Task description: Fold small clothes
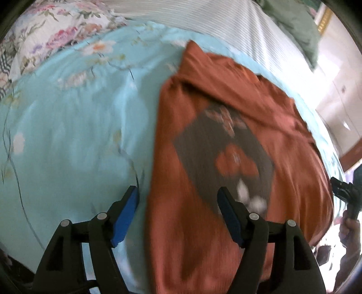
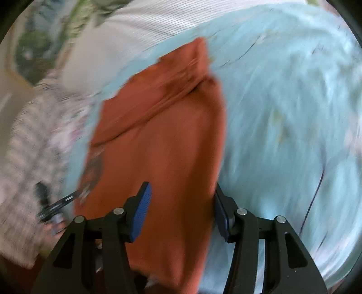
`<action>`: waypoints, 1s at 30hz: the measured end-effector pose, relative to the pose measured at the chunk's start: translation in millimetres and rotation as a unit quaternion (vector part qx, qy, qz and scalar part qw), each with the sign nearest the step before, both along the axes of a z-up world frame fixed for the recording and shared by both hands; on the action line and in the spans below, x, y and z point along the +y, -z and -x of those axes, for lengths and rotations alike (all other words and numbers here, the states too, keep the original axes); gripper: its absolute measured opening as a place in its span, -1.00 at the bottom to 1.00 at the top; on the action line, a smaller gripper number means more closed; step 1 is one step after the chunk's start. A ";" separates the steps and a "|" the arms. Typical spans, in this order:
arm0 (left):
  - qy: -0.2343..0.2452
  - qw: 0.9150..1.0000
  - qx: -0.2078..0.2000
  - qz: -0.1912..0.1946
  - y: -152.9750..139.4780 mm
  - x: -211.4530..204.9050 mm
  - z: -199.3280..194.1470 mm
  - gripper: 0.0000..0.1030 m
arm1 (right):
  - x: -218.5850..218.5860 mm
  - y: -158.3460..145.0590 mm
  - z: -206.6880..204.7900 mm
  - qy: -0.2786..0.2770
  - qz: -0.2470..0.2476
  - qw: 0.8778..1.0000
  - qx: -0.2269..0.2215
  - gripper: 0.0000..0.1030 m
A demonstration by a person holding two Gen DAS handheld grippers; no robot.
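An orange T-shirt point(image 1: 203, 226) with a dark grey square print point(image 1: 226, 147) lies on a light blue floral bedsheet point(image 1: 67, 135). My left gripper point(image 1: 177, 199) hovers open over the shirt's left edge, one blue pad over the sheet and the other over the print. In the right wrist view the shirt point(image 2: 163, 135) shows a plain orange fold, with the print peeking out at its left edge. My right gripper point(image 2: 182, 194) stands open above the shirt's right side, and nothing is pinched. Each view catches the other gripper at its edge point(image 1: 341, 190) point(image 2: 56, 203).
A floral pillow point(image 1: 56, 29) lies at the far left. White striped bedding point(image 1: 203, 18) and a green pillow point(image 1: 298, 27) lie behind the shirt. A checked grey-white cloth point(image 2: 29, 135) sits left of the shirt. A hand point(image 1: 348, 226) holds the right gripper.
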State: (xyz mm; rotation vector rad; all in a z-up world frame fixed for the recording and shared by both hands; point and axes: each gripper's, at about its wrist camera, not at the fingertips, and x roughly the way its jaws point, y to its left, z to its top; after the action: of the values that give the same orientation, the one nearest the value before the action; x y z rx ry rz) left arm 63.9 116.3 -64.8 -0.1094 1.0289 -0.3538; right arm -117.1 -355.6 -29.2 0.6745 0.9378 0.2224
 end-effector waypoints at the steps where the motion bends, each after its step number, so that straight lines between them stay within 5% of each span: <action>1: 0.010 1.000 -0.004 0.003 0.4 2.0 10.0 0.41 | 4.9 1.1 9.7 -0.012 -0.009 1.000 -0.007 0.05; 6: 0.048 0.998 0.003 0.048 1.9 15.2 57.7 0.44 | 18.9 11.1 44.5 -0.036 -0.068 0.997 -0.031 0.07; 12: 0.069 0.993 0.034 0.086 11.7 28.2 83.3 0.37 | 32.1 22.5 54.6 -0.067 -0.072 0.994 -0.042 0.08; 14: 0.072 0.993 0.048 0.081 20.2 26.8 82.9 0.14 | 35.0 24.7 52.3 -0.072 -0.068 0.994 -0.043 0.08; 21: 0.079 0.993 0.044 0.078 25.0 24.8 82.5 0.03 | 43.8 31.3 57.9 -0.093 -0.053 0.994 -0.031 0.09; 26: 0.079 0.994 0.041 0.069 25.3 27.1 82.6 -0.30 | 40.5 34.7 60.2 -0.091 -0.070 0.993 -0.030 0.09; 29: 0.082 0.993 0.044 0.069 25.2 27.7 82.1 -0.43 | 47.9 32.8 61.6 -0.105 -0.049 0.993 -0.020 -0.12; 30: 0.084 0.993 0.046 0.070 25.1 27.6 82.0 -0.51 | 52.8 32.7 61.8 -0.112 -0.038 0.993 -0.014 -0.35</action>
State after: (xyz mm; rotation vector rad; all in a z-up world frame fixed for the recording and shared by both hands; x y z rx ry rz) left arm -18.2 143.9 -89.9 -0.1674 1.1064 -0.5793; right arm -178.9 -302.8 -61.9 0.6352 0.9824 0.4671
